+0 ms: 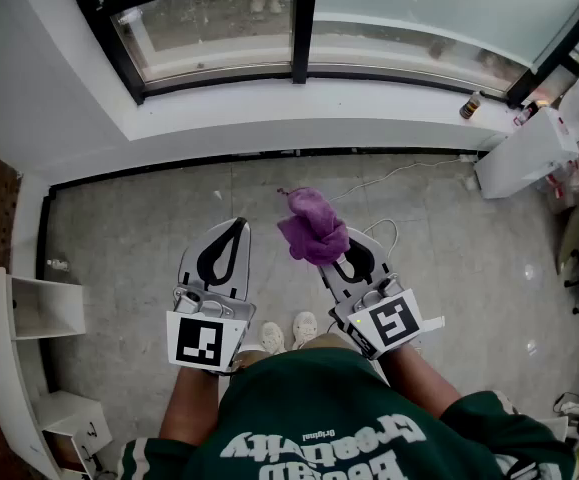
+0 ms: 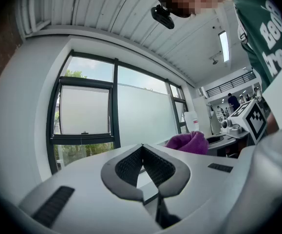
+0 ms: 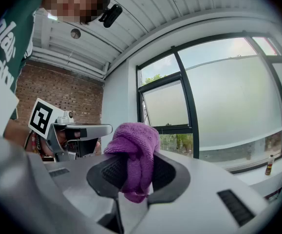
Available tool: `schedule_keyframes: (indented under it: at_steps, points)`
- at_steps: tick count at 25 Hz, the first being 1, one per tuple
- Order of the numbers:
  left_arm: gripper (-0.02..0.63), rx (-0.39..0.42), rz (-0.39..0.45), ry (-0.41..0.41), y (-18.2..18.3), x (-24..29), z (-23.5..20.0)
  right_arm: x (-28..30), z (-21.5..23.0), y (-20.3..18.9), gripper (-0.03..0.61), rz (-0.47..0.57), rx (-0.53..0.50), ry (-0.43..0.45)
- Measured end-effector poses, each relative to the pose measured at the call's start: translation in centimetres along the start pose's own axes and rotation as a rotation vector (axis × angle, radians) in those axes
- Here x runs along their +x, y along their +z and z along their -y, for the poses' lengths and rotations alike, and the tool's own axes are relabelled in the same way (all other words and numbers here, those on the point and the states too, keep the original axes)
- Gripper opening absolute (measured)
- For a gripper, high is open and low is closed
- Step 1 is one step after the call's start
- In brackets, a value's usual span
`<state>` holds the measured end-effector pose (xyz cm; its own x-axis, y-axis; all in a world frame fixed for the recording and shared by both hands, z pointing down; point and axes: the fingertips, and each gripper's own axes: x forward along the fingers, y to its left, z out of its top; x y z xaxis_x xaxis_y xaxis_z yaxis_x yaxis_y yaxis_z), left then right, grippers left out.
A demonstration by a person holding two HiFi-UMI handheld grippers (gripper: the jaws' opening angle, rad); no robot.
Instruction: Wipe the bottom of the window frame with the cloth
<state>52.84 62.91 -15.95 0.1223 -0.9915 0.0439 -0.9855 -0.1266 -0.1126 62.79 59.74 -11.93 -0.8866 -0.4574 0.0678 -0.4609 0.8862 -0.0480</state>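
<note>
A crumpled purple cloth (image 1: 312,229) is clamped in my right gripper (image 1: 335,250), bunched above its tips; in the right gripper view the cloth (image 3: 134,155) fills the space between the jaws of that gripper (image 3: 135,172). My left gripper (image 1: 237,226) is held beside it at the same height, its tips together with nothing between them (image 2: 141,147). The window frame's bottom rail (image 1: 229,72) runs above a white sill (image 1: 299,108), well ahead of both grippers. From the left gripper view, the purple cloth (image 2: 187,142) shows to the right.
A small dark bottle (image 1: 470,105) stands at the sill's right end. A white cabinet (image 1: 529,153) is at the right, white shelving (image 1: 29,318) at the left. A thin cable (image 1: 389,176) lies on the grey tiled floor under the sill.
</note>
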Motion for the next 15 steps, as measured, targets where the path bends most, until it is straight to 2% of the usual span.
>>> schedule_keyframes:
  at_steps: [15]
  points:
    - [0.009,0.008,-0.006,0.016,0.1,1.7,0.3,0.5,1.8,0.3,0.106,0.018,0.032,0.009]
